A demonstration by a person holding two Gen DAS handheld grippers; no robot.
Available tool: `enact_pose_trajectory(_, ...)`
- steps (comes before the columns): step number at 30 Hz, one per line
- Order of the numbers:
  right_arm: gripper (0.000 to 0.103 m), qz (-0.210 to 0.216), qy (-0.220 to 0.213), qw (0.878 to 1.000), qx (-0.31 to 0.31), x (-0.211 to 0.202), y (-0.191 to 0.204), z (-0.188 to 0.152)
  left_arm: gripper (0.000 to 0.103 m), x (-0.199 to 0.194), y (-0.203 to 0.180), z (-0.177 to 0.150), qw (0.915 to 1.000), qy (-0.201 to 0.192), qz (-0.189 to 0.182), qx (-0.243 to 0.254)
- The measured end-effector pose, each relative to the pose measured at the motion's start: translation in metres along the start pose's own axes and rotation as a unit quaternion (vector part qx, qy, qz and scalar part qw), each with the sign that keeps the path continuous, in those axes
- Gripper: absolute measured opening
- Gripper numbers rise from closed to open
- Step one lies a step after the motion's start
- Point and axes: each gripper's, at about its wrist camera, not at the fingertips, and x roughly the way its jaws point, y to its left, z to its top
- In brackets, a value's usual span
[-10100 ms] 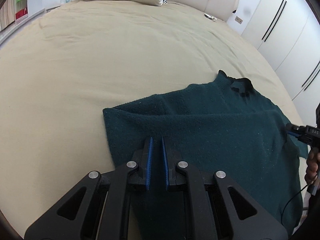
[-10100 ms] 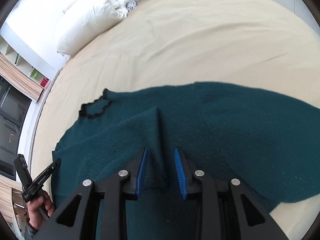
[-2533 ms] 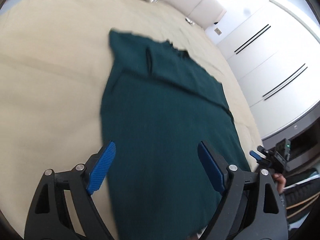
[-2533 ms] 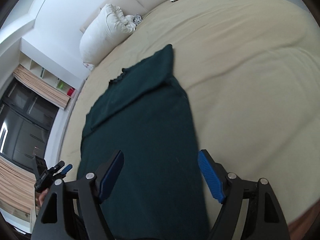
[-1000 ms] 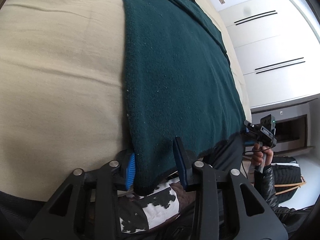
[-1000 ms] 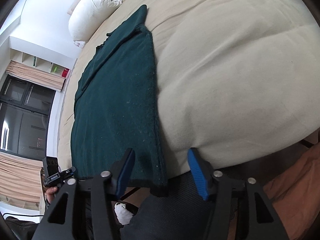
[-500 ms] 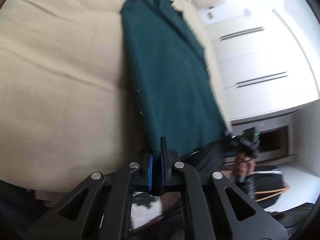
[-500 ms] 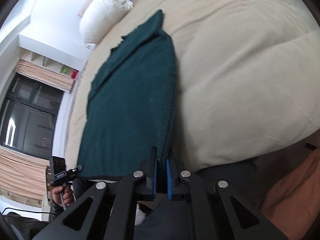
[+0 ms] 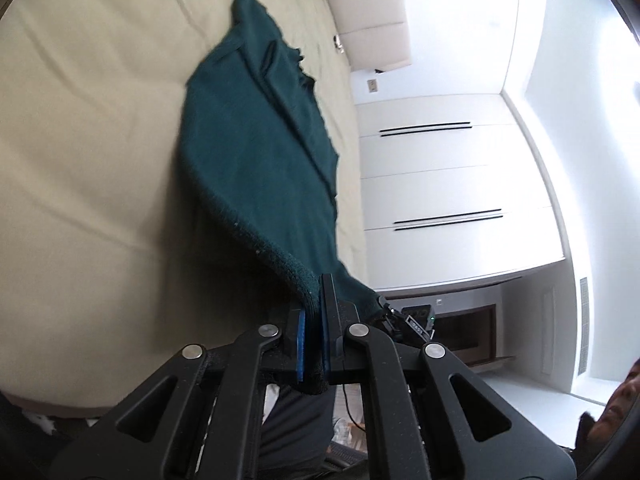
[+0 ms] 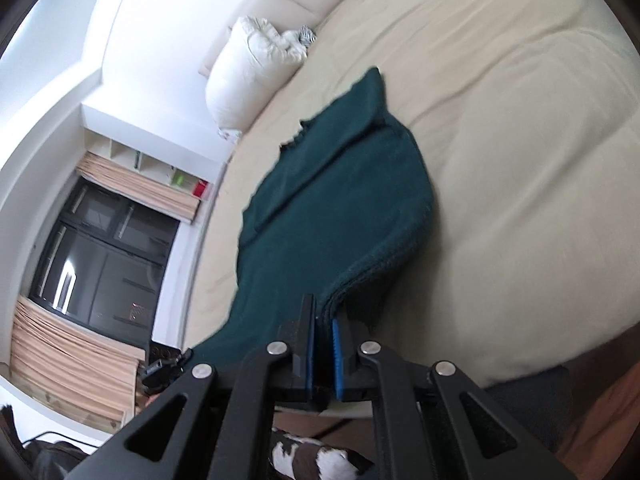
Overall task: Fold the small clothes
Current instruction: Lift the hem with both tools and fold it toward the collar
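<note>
Left tool [image 9: 313, 322] pinching one bottom corner of dark green sweater [image 9: 256, 136], blue pads closed tight on knit hem. Right tool [image 10: 322, 344] gripping opposite bottom corner of same sweater [image 10: 340, 200], pads narrow with fabric edge between them. Sweater's lower part lifting off beige bed [image 10: 520, 160], sagging between both tools; upper part with collar and folded-in sleeves lying flat on bed [image 9: 80, 140]. White pillow [image 10: 256, 64] resting near headboard, well apart from sweater. White wardrobe [image 9: 440, 180] standing beside bed.
</note>
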Motion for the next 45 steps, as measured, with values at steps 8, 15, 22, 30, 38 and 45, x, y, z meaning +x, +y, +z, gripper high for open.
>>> enact_pose_trajectory(8, 0.008, 0.026, -0.051, 0.998, 0.018, 0.031, 0.018, 0.077, 0.004, 0.010, -0.027, 0.073, 0.9972, -0.049, -0.051, -0.022)
enact_pose_trajectory(15, 0.008, 0.004, -0.065, 0.997, 0.034, 0.081, 0.017, 0.147, 0.004, 0.031, -0.029, 0.153, 0.9943, -0.084, -0.052, -0.040)
enact_pose_trajectory(22, 0.008, -0.019, -0.074, 0.996, 0.043, 0.134, 0.012, 0.217, 0.004, 0.065, -0.022, 0.245, 0.9930, -0.103, -0.025, -0.052)
enact_pose_trajectory(30, 0.008, -0.073, -0.071, 0.993, 0.056, 0.200, -0.011, 0.276, 0.004, 0.107, 0.009, 0.322, 0.9912, -0.111, 0.022, -0.069)
enact_pose_trajectory(38, 0.040, -0.117, -0.096, 0.981, 0.124, 0.217, -0.067, 0.286, 0.055, 0.108, 0.074, 0.357, 0.9754, -0.139, 0.021, -0.170)
enact_pose_trajectory(45, 0.076, -0.141, -0.153, 0.973, 0.101, 0.181, -0.062, 0.283, 0.069, 0.076, 0.046, 0.356, 0.9760, -0.181, 0.036, -0.117)
